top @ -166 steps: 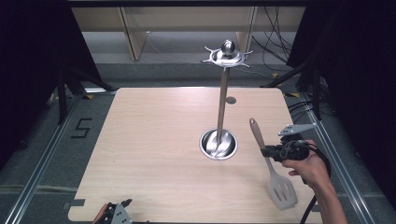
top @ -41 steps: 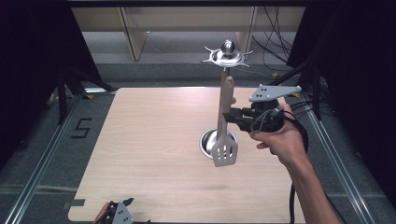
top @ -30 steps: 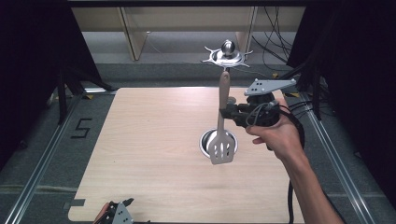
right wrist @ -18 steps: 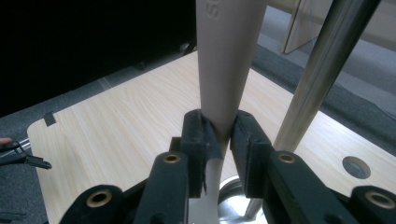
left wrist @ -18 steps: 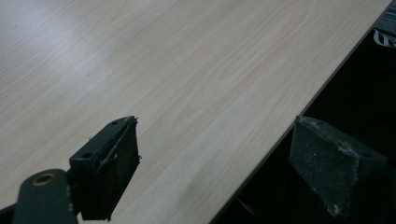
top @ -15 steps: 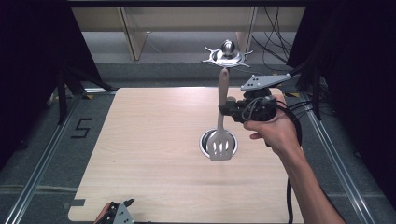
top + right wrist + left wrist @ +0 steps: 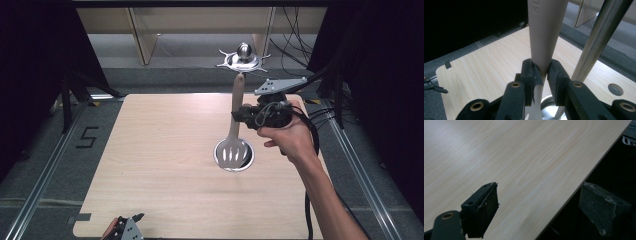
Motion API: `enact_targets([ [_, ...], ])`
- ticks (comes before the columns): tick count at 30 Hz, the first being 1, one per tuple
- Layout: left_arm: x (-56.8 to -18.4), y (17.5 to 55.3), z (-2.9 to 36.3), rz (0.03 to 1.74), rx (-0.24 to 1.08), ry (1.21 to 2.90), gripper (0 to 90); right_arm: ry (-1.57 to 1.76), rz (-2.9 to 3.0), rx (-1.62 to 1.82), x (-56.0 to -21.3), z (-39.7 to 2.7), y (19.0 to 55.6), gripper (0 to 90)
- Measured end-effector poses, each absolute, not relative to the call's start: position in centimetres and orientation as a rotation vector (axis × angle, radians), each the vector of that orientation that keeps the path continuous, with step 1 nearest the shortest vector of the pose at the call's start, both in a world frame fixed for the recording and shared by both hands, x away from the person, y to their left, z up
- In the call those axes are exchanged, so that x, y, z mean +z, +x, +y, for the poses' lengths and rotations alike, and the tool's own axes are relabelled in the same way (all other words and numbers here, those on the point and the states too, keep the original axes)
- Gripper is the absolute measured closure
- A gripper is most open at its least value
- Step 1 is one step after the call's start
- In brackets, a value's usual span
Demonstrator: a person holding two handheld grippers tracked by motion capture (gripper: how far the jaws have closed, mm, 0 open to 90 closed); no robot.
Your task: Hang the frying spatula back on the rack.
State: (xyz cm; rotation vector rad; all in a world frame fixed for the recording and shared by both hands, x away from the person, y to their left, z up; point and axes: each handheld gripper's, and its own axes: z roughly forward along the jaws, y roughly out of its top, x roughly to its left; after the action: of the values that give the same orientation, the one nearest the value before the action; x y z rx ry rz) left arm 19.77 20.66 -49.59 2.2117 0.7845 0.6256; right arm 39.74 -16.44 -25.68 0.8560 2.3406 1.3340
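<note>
A beige slotted spatula (image 7: 235, 131) hangs upright in the air, its slotted head (image 7: 231, 153) down over the round steel base (image 7: 246, 159) of a utensil stand. My right gripper (image 7: 240, 115) is shut on its handle (image 7: 544, 32), held at the table's right side. The stand's steel pole (image 7: 599, 37) rises just right of the handle in the right gripper view. Its hook ring with a ball top (image 7: 243, 55) sits just above the handle's tip. My left gripper (image 7: 539, 212) is open over the table's edge, nothing between its fingers; it also shows at the near edge (image 7: 124, 231).
The light wooden table (image 7: 165, 150) has a small round hole (image 7: 615, 89) near the stand. Metal rails (image 7: 45, 175) run along both sides. A black mark shaped like a 5 (image 7: 87, 136) lies on the floor at left. Cables (image 7: 295, 30) hang behind the table.
My right gripper has lifted the spatula from the table's right side, turned it upright and carried it up and left to the stand's pole. The left gripper has stayed put.
</note>
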Motion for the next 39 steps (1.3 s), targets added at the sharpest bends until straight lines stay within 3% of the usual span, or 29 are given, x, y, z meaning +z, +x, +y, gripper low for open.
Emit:
enact_targets([
  [17, -49.6, 19.7, 20.6, 0.78, 0.614, 2.211, 14.9, 0.877, 2.323, 1.384, -26.1, -17.1, 39.7, 74.0],
  [39, -49.6, 19.7, 20.7, 0.783, 0.606, 2.21, 14.9, 0.927, 2.283, 1.463, -27.3, -19.6, 38.0, 53.5],
])
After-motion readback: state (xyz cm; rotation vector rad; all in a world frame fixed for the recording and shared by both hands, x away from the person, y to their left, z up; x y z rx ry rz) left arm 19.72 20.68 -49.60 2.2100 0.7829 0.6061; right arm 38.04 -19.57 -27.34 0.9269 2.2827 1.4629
